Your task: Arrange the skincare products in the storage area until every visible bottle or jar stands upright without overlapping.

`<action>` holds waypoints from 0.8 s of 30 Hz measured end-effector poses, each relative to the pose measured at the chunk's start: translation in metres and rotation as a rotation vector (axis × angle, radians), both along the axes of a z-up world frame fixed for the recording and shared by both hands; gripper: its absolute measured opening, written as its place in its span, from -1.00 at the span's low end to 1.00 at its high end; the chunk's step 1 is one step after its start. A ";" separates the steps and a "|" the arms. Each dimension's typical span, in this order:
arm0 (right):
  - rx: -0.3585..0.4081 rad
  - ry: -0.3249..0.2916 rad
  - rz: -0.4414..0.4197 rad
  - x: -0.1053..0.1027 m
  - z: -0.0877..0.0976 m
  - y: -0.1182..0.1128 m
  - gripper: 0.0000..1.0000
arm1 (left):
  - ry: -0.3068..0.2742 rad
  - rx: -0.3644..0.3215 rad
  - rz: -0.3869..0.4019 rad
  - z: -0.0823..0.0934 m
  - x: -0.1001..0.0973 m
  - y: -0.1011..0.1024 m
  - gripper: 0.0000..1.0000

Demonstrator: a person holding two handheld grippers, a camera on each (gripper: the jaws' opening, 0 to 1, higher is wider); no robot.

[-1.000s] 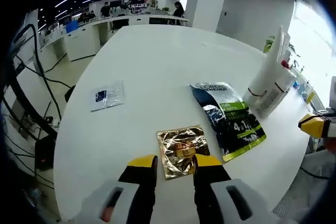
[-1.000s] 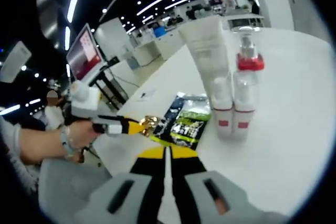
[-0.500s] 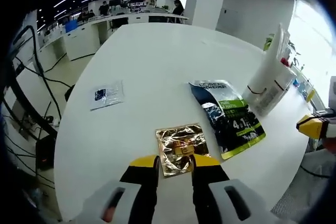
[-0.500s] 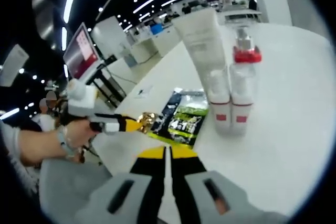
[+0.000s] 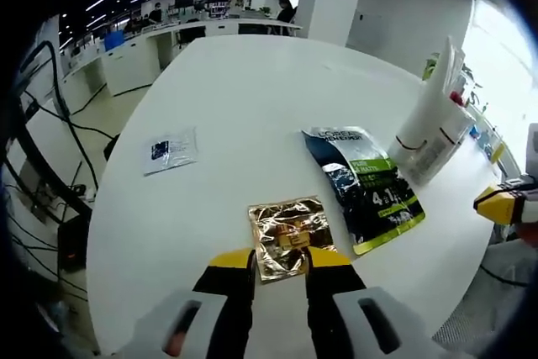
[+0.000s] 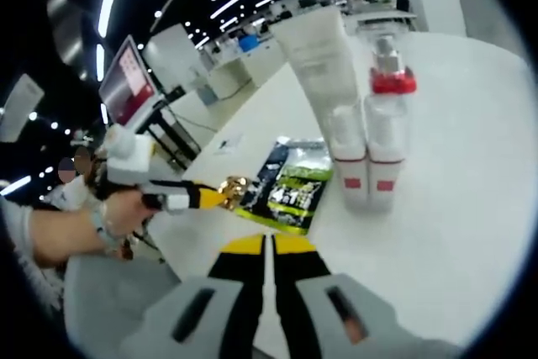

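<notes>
A gold foil sachet [image 5: 288, 233] lies flat on the white table [image 5: 252, 90]. My left gripper [image 5: 279, 262] is open, its yellow fingertips on either side of the sachet's near edge. In the right gripper view the left gripper [image 6: 220, 195] shows held by a hand, with the gold sachet [image 6: 235, 186] at its tip. A dark and green sachet [image 5: 366, 187] lies flat beside it. A tall white tube [image 6: 315, 56], a clear pump bottle with a red collar [image 6: 387, 140] and a smaller bottle [image 6: 347, 157] stand upright together. My right gripper [image 6: 269, 245] is shut with nothing in it.
A small white and blue sachet [image 5: 171, 150] lies alone toward the table's left side. The right gripper's yellow tip [image 5: 504, 206] shows past the table's right edge. Desks, monitors and people stand in the room beyond. Cables hang off the table's left.
The left jaws have narrowed slightly around the gold sachet's edge. The right gripper view has drifted a little, with the bottles sitting slightly lower in it.
</notes>
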State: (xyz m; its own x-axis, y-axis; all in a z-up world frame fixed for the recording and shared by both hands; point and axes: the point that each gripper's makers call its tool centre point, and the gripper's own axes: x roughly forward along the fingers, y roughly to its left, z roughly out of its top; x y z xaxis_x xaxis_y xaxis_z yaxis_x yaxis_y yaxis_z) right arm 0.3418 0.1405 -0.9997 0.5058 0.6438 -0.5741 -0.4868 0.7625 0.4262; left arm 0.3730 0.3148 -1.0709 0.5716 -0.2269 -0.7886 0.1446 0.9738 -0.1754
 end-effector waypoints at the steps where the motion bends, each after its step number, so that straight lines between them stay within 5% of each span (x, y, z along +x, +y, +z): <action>1: 0.000 0.001 0.001 0.000 0.000 0.000 -0.96 | 0.000 0.001 0.000 0.000 0.000 0.000 -0.52; 24: -0.024 0.047 0.017 -0.005 -0.008 -0.001 -0.96 | 0.008 0.018 -0.012 0.000 -0.002 -0.002 -0.53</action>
